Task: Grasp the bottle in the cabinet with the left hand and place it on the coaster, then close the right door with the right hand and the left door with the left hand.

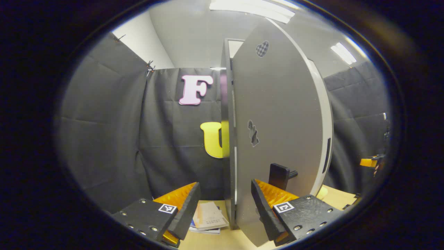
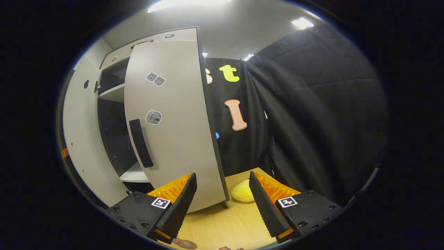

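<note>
The bottle can't be made out, so probably it's off the shelf already, and with both the left gripper and right gripper gaping empty, the pale grey right cabinet door could get nudged off-square and left ajar.

Right door half-open, partly blocks cabinet opening; gap left of it.
</note>
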